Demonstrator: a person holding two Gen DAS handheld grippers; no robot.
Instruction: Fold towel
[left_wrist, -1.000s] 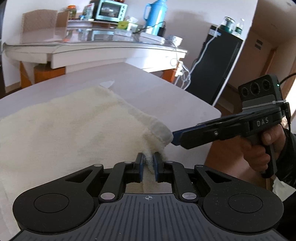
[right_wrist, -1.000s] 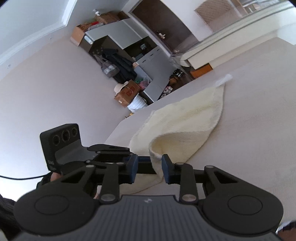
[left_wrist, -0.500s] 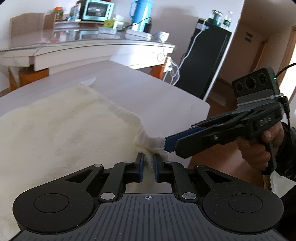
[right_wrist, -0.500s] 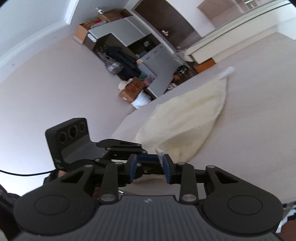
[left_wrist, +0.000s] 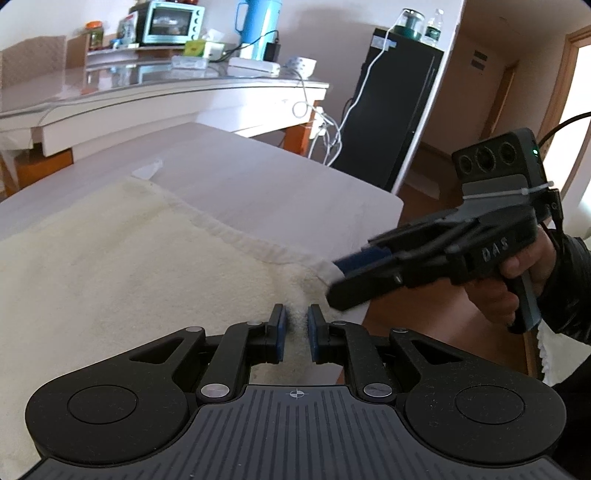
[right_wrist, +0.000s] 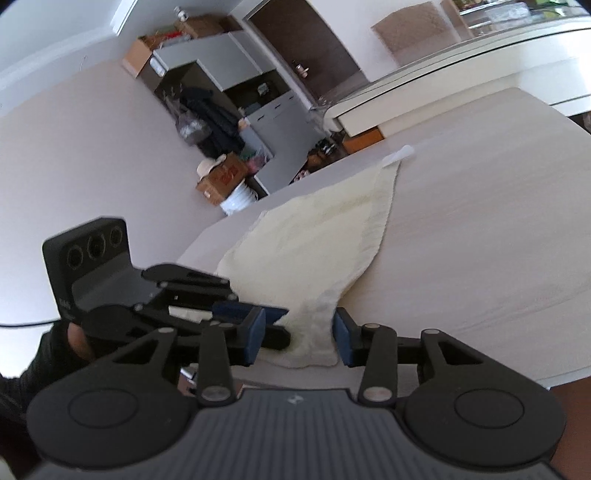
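A cream towel (left_wrist: 129, 266) lies spread over the pale table (left_wrist: 277, 184), its near right corner at the table's front edge. My left gripper (left_wrist: 295, 321) is shut on the towel's near edge, with fabric pinched between its blue pads. In the left wrist view my right gripper (left_wrist: 336, 273), held by a hand, reaches in from the right to the white corner tip. In the right wrist view the towel (right_wrist: 325, 236) runs away across the table (right_wrist: 480, 240). There the right gripper (right_wrist: 297, 332) has its jaws opening, and the corner sits loosely between the pads.
The table's right edge (left_wrist: 384, 229) drops off just beyond the corner. Behind stands a glass-topped table (left_wrist: 184, 85) with a toaster oven (left_wrist: 171, 20) and a blue flask (left_wrist: 258, 22), and a black fridge (left_wrist: 391, 110) with cables. Cabinets and boxes (right_wrist: 221, 173) line the far wall.
The raised towel corner has come down toward the table edge and the towel lies flatter. The right gripper's jaws have spread wider around the corner. The left gripper stays pinched on the edge.
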